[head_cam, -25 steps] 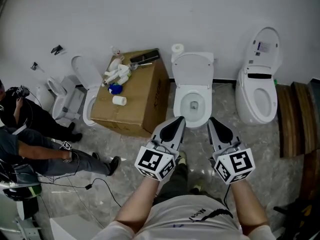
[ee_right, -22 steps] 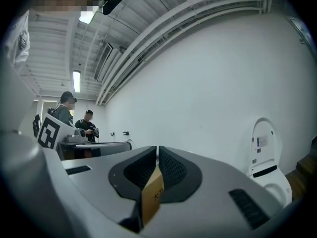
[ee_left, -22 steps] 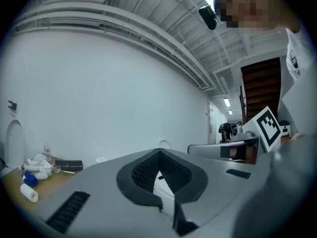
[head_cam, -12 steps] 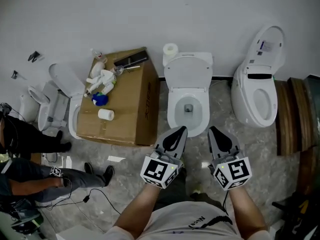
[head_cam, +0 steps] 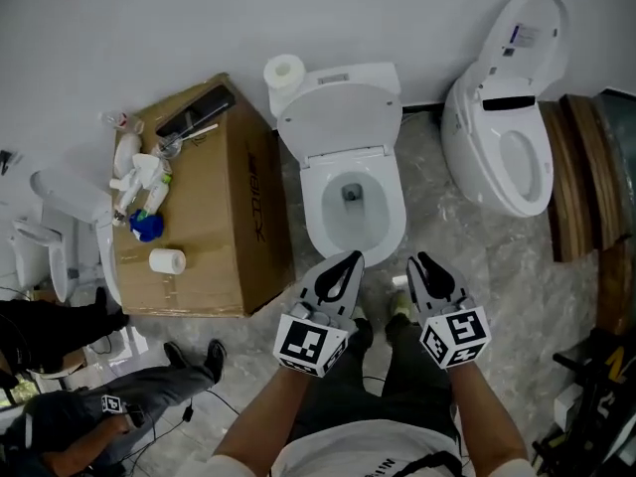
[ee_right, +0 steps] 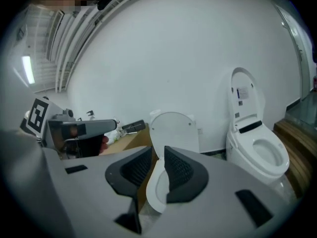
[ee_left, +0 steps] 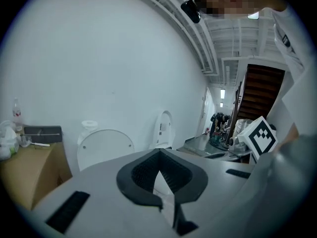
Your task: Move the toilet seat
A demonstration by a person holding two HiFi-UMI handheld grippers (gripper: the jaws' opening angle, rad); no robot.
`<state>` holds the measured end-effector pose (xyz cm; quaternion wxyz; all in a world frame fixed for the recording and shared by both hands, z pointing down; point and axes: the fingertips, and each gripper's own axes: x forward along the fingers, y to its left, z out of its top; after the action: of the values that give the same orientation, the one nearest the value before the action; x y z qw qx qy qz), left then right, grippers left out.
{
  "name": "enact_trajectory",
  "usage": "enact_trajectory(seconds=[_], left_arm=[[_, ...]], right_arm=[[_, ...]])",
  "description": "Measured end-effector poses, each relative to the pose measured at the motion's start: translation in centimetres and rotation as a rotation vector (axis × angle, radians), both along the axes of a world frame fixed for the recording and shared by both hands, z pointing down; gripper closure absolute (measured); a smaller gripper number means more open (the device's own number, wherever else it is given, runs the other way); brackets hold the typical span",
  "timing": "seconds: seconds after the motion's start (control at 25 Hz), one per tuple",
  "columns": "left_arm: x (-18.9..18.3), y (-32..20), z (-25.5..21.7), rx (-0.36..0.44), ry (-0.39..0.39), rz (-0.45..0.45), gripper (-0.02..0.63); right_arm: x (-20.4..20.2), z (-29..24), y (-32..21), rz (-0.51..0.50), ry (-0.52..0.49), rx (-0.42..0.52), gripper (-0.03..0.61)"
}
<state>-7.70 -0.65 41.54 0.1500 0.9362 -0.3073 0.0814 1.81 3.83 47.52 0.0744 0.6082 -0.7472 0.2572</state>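
Observation:
A white toilet (head_cam: 353, 202) stands against the wall, its seat and lid (head_cam: 338, 117) raised upright against the tank. Both grippers hover just short of the bowl's front rim, touching nothing. My left gripper (head_cam: 350, 257) points at the bowl with its fingertips together and nothing between them. In the left gripper view the raised lid (ee_left: 105, 145) shows behind the left gripper (ee_left: 159, 152). My right gripper (head_cam: 417, 261) is to its right, and its jaws are opening. In the right gripper view the bowl and the raised lid (ee_right: 172, 130) show through the gap of the right gripper (ee_right: 158, 150), with nothing held.
A cardboard box (head_cam: 199, 207) with bottles and a paper roll on top stands left of the toilet. A toilet paper roll (head_cam: 285, 71) sits on the tank. A second toilet (head_cam: 507, 147) with raised lid stands at the right, by wooden pieces (head_cam: 581, 177). People sit on the floor at the lower left.
The toilet has drawn nearer and larger in the head view as I stepped toward it. Both grippers have stayed low in front of the bowl.

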Motion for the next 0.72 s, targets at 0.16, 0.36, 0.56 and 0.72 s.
enact_trajectory(seconds=[0.16,0.36,0.56,0.72], left_arm=[[2.2,-1.6,5.3,-0.034,-0.018,0.029,0.607],[3.8,-3.2,13.6,-0.087,-0.046,0.024,0.607],[4.8,-4.0,21.1,-0.154,-0.066,-0.001,0.607],[5.1,-4.6,25.9,-0.175,-0.071,-0.01,0.607]], right_arm=[[1.6,7.9,-1.3,0.031,-0.035,-0.086,0.492],[3.1,18.4,-2.6,0.089,-0.116,-0.183,0.491],[4.2,27.3,-3.6,0.123,-0.174,-0.26,0.485],[4.9,33.5,-3.7,0.164,-0.199,-0.323,0.468]])
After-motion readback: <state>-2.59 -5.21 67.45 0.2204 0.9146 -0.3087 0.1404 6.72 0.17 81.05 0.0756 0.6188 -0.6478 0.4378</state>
